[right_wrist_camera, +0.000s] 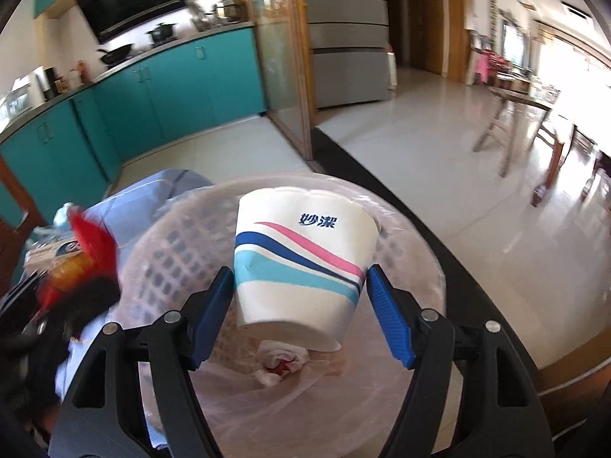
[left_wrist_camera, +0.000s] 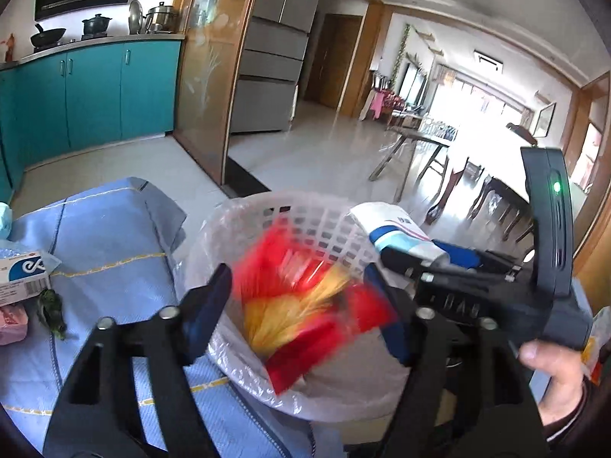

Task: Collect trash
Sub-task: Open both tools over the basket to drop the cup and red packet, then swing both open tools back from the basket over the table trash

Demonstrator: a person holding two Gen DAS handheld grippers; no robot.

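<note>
Left wrist view: my left gripper point(left_wrist_camera: 296, 301) hangs over the white mesh basket point(left_wrist_camera: 305, 213), which fills the lower centre of the frame. Its jaws stand spread and released; the red and yellow wrapper point(left_wrist_camera: 305, 305) lies blurred between them, apart from both pads, over the basket's clear plastic liner point(left_wrist_camera: 236, 366). I cannot tell whether the wrapper touches the liner. The basket stands on a desk covered with a blue cloth point(left_wrist_camera: 110, 236). At the left edge of that frame lie a white and blue carton point(left_wrist_camera: 23, 274), a pink packet point(left_wrist_camera: 11, 322) and a small green scrap point(left_wrist_camera: 51, 311). At lower right, a hand point(left_wrist_camera: 553, 378) grips the body of my right gripper point(left_wrist_camera: 439, 259), whose tips reach in over the basket's rim.

Right wrist view: my right gripper point(right_wrist_camera: 299, 294) points down into the same basket point(right_wrist_camera: 168, 244). A white paper cup point(right_wrist_camera: 301, 259) with blue, teal and pink stripes sits tilted between the blue pads point(right_wrist_camera: 385, 309). The jaws are parted; a narrow gap shows at the right pad, and contact at the left pad I cannot tell. Below the cup, at lower centre, a crumpled white tissue with a red stain point(right_wrist_camera: 280, 362) rests on the liner point(right_wrist_camera: 290, 412). The wrapper point(right_wrist_camera: 91, 248) appears blurred at the left edge.
</note>
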